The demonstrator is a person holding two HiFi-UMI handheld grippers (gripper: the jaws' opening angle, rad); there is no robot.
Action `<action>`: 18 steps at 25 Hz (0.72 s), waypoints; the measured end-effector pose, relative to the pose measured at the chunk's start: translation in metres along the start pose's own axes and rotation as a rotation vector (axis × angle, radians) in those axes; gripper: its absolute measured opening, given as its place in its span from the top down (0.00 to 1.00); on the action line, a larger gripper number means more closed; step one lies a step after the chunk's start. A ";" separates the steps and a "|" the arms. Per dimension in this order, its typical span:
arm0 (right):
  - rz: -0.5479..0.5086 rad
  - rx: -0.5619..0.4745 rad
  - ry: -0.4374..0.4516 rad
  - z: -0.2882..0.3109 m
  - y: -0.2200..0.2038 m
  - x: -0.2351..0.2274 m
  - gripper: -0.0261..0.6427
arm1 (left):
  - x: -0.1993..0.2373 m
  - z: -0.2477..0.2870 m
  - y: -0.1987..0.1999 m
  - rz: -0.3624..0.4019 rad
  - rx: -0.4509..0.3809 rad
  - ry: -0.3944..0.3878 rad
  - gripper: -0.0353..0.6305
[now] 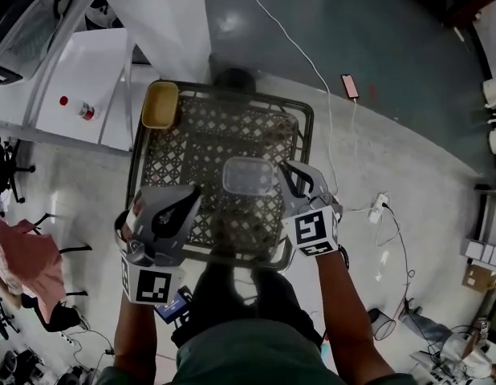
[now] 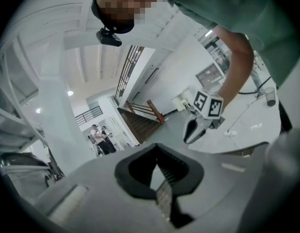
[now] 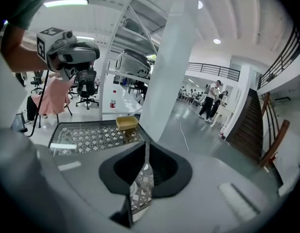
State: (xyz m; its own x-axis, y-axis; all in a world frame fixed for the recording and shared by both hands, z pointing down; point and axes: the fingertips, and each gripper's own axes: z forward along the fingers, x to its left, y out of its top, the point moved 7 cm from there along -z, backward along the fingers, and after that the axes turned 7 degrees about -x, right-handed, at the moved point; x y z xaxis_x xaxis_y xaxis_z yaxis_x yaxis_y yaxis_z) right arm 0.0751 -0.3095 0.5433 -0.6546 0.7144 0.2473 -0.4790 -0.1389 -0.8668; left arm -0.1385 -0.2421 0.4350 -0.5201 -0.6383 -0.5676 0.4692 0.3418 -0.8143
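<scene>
A square table with a dark lattice top stands in front of me. A yellow bowl sits on its far left corner, and a clear plastic container rests near the middle. My right gripper hovers over the near right edge, just right of the container, with its jaws shut on nothing. My left gripper is over the near left edge, also shut and empty. The right gripper view shows the yellow bowl, the table and the left gripper. The left gripper view looks up at the right gripper.
A white pillar rises behind the table. To the left is a white table with a red-capped bottle. On the floor at the right lie a phone, a white cable and a power strip. A pink cloth hangs on a chair.
</scene>
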 end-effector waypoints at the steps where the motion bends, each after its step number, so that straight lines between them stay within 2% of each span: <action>1: 0.006 0.010 0.003 0.006 -0.006 0.000 0.91 | -0.001 0.001 -0.006 -0.006 0.004 -0.004 0.94; 10: 0.081 0.135 0.038 0.056 -0.079 0.003 0.90 | -0.015 0.017 -0.052 -0.065 0.024 -0.033 0.94; 18: 0.127 0.229 0.047 0.092 -0.131 0.010 0.89 | -0.017 0.024 -0.080 -0.080 0.043 -0.053 0.94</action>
State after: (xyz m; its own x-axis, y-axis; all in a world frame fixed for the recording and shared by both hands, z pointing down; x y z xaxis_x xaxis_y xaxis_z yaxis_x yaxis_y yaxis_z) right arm 0.0772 -0.3473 0.6994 -0.6925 0.7118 0.1175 -0.5182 -0.3774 -0.7675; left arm -0.1497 -0.2747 0.5126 -0.5196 -0.6980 -0.4928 0.4586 0.2588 -0.8501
